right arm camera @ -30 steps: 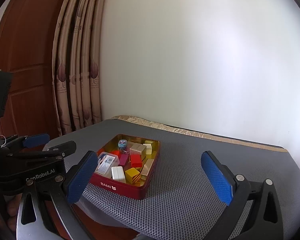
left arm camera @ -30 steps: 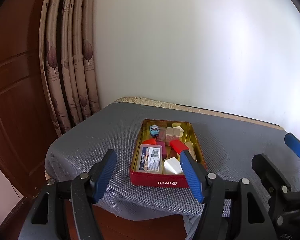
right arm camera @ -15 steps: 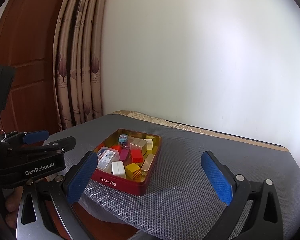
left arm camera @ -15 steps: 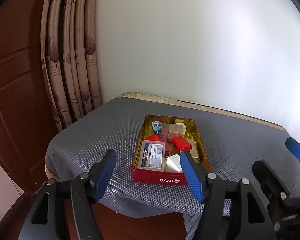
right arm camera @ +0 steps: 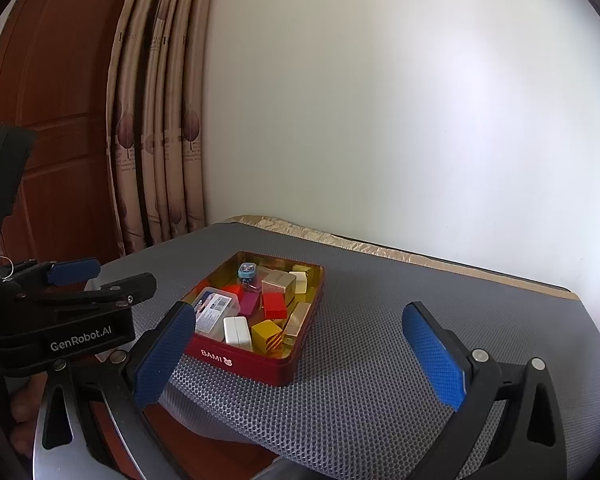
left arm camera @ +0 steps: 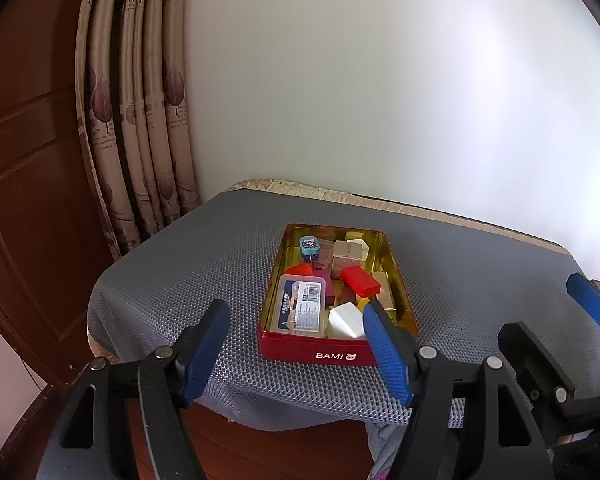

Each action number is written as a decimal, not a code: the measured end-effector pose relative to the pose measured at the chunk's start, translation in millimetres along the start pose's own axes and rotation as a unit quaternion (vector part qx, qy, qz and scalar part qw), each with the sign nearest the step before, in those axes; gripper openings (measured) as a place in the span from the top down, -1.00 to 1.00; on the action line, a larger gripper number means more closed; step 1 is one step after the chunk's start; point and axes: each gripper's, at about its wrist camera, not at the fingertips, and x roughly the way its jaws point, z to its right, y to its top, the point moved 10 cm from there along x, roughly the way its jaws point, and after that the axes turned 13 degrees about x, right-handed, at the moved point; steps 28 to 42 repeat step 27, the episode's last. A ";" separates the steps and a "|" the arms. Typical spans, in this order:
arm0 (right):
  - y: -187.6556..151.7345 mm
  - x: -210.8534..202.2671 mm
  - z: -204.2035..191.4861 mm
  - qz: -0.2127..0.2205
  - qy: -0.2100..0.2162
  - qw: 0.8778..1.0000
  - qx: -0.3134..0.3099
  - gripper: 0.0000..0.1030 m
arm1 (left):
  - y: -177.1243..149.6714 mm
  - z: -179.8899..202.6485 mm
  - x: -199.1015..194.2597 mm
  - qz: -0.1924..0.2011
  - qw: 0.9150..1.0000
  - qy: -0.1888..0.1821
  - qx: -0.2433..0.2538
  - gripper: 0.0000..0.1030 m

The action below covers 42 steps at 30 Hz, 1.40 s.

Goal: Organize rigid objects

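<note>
Left wrist view: the left hand-held gripper [left arm camera: 296,346] is spread wide with nothing between its blue pads [left arm camera: 204,350], held off the near edge of the desk [left arm camera: 188,280], which is covered with a grey mesh mat. A red tin [left arm camera: 332,354] marked BAMI sits on the mat near that edge, lined up between the fingers. The tin is open and filled with small rigid items: a clear case [left arm camera: 302,306] with a printed label at the near left, a white block [left arm camera: 346,320] beside it at the near right, a red block [left arm camera: 360,281] in the middle, a beige box [left arm camera: 348,250] farther back, and a small blue item [left arm camera: 309,245] at the far left corner. At the right edge, part of the right hand-held gripper [left arm camera: 588,306] shows, with one blue pad visible. A curtain [left arm camera: 140,120] hangs to the left, beside a wooden door [left arm camera: 28,160].

Right wrist view: the right hand-held gripper [right arm camera: 300,350] is also spread wide and carries nothing. The tin [right arm camera: 256,364] lies on the mat just past its left pad [right arm camera: 164,354], toward the desk's [right arm camera: 380,400] left front. Inside show the clear case [right arm camera: 212,308], the white block [right arm camera: 236,330], a yellow block [right arm camera: 266,336] with stripes, the red block [right arm camera: 275,306] and the beige box [right arm camera: 278,282]. The left hand-held gripper [right arm camera: 74,272] sits at the left, labelled GenRobot.AI, beside the tin and apart from it.
</note>
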 end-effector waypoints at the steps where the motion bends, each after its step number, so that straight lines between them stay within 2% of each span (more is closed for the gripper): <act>1: -0.6 0.3 0.3 -0.001 0.000 1.000 0.001 -1.00 | -0.3 0.0 0.1 0.000 1.000 0.001 0.001 -0.38; 10: -4.3 1.6 -0.2 -0.005 -0.001 1.000 0.002 -1.00 | -2.4 3.9 3.0 -0.007 1.000 -0.003 0.008 -0.39; 16: -6.8 4.1 1.3 -0.009 -0.002 1.000 0.007 -1.00 | -3.4 6.1 4.7 0.001 1.000 0.004 0.013 -0.52; 21: -7.3 3.2 1.4 -0.009 -0.003 1.000 0.009 -1.00 | -3.0 9.7 5.2 0.010 1.000 0.004 0.022 -0.52; 26: -6.0 3.4 3.7 -0.007 -0.002 1.000 0.013 -1.00 | -5.5 11.6 9.7 -0.004 1.000 0.009 0.029 -0.52; 42: -5.6 4.0 4.5 -0.007 -0.004 1.000 0.013 -1.00 | -5.8 12.0 9.8 -0.005 1.000 0.007 0.030 -0.52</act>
